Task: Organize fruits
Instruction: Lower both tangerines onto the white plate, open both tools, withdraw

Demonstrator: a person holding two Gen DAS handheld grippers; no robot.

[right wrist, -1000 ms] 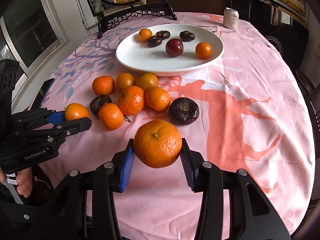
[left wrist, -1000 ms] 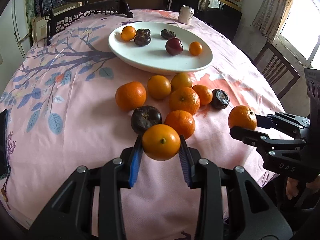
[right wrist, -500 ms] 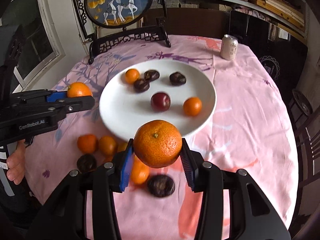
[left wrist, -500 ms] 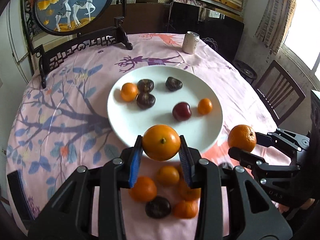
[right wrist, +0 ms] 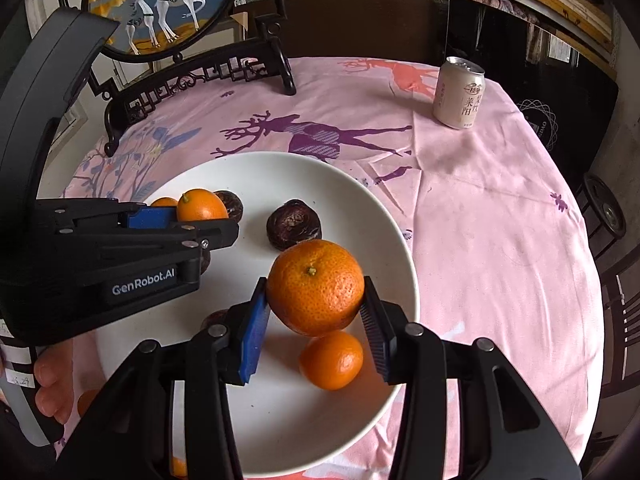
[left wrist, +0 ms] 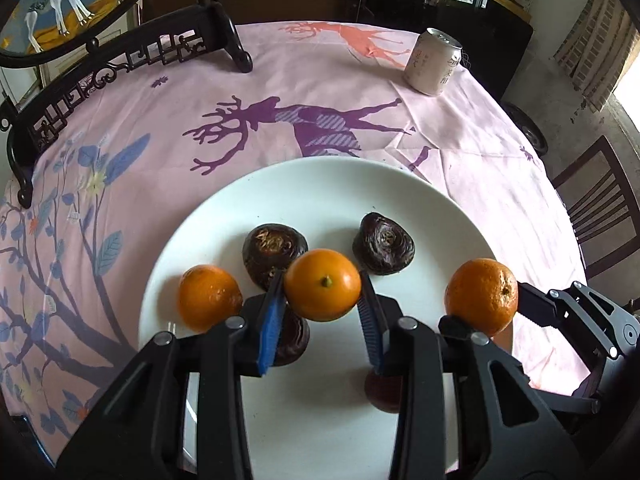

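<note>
My left gripper (left wrist: 322,312) is shut on a smooth orange (left wrist: 322,285) and holds it above the white plate (left wrist: 320,184). My right gripper (right wrist: 316,328) is shut on a larger, dimpled orange (right wrist: 315,287) above the right side of the same plate (right wrist: 280,168). On the plate lie a small orange (left wrist: 209,297), dark wrinkled fruits (left wrist: 383,248), a dark red fruit (left wrist: 382,394) partly hidden by my finger, and another small orange (right wrist: 331,359). Each gripper shows in the other's view, the right one (left wrist: 486,314) and the left one (right wrist: 202,220).
A pale drink can (right wrist: 459,93) stands at the back right of the pink tablecloth (right wrist: 480,208). A dark wooden stand with a round deer picture (right wrist: 160,4) stands at the back left. A chair (left wrist: 592,208) is beyond the table's right edge.
Both grippers have carried their oranges forward from above the loose fruit on the cloth to above the plate, and closer to it. Both stay shut.
</note>
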